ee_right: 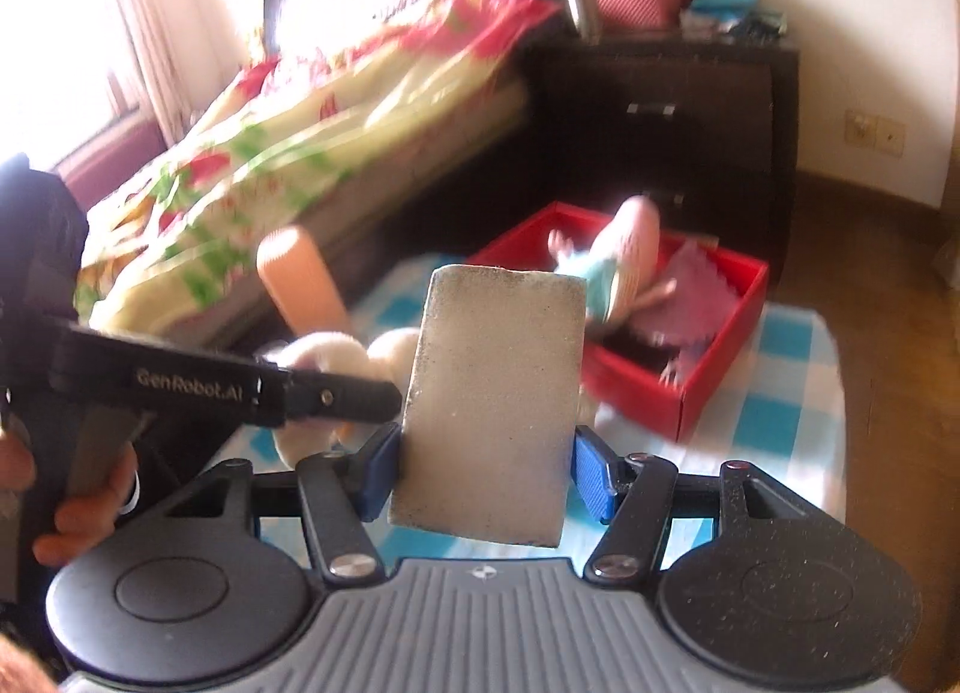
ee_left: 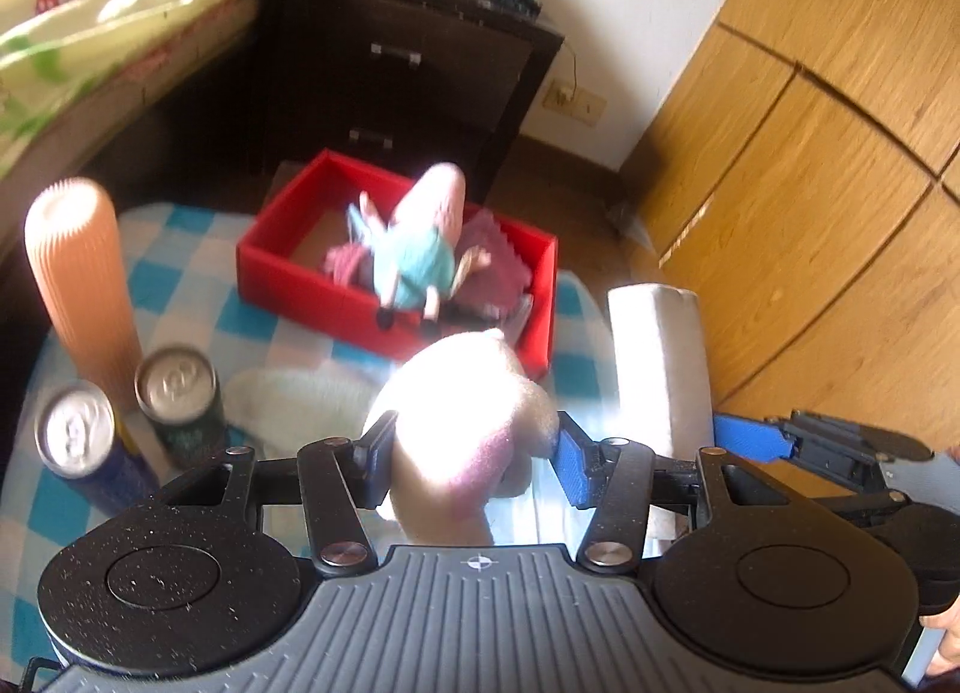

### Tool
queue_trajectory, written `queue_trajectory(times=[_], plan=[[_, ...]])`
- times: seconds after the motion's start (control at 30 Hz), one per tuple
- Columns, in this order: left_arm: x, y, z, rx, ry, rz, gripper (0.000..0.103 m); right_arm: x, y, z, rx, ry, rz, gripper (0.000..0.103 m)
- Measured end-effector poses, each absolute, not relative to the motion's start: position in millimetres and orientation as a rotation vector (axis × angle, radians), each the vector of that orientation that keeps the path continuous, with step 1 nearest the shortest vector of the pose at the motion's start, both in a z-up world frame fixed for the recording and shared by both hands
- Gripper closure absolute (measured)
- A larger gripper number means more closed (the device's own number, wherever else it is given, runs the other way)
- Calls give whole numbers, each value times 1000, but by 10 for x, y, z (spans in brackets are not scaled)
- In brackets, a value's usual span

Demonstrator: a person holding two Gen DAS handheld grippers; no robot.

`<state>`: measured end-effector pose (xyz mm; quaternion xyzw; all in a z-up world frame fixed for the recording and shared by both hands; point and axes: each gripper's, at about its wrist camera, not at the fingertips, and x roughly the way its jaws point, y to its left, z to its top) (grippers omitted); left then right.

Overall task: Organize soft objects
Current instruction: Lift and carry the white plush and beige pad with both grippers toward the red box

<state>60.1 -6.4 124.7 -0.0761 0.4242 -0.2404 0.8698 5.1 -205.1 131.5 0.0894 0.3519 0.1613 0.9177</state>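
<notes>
Left hand-held gripper (ee_left: 474, 462): jaws clamped on a white and pink plush toy (ee_left: 462, 429), pads pressed into its sides, the toy lifted above the surface (ee_left: 180, 267).

Right hand-held gripper (ee_right: 487, 468): jaws clamped on a pale grey sponge block (ee_right: 492, 411), held upright, its lower end between the blue pads, off the surface. In the left wrist view the same block stands just right of the plush toy.

A person's hand (ee_right: 84, 489) grips the handle of the left device at the left edge of the right wrist view.

Surface: round, under a blue and white checked cloth. On it, near left: two drink cans (ee_left: 174, 393), upright, side by side. Behind them, a tall ribbed orange cylinder (ee_left: 78, 279), upright. A white fluffy item (ee_left: 288, 399) lies flat between the cans and the plush toy.

Farther back on the surface: a red box (ee_left: 324, 297), open-topped. Inside it, a pig doll in a teal dress (ee_left: 420, 249) leaning upright, and a pink cloth (ee_left: 498, 261) beside it.

Beyond: a dark nightstand (ee_left: 408, 69) with drawers, a bed (ee_right: 288, 141) with a floral cover, wooden wardrobe doors (ee_left: 828, 123).
</notes>
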Motion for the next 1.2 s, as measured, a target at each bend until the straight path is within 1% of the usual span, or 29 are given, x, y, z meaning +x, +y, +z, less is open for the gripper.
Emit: queue_trajectory(times=[0.17, 0.6, 1.2], plan=[[749, -72, 1399, -190, 838, -487, 49, 140, -2117, 1458, 208, 668, 294, 65], [1000, -201, 1568, -203, 752, -460, 49, 351, -2206, 1654, 223, 569, 221, 65], [1355, -407, 1517, -150, 733, -423, 49, 694, -2241, 1574, 198, 567, 169, 65]])
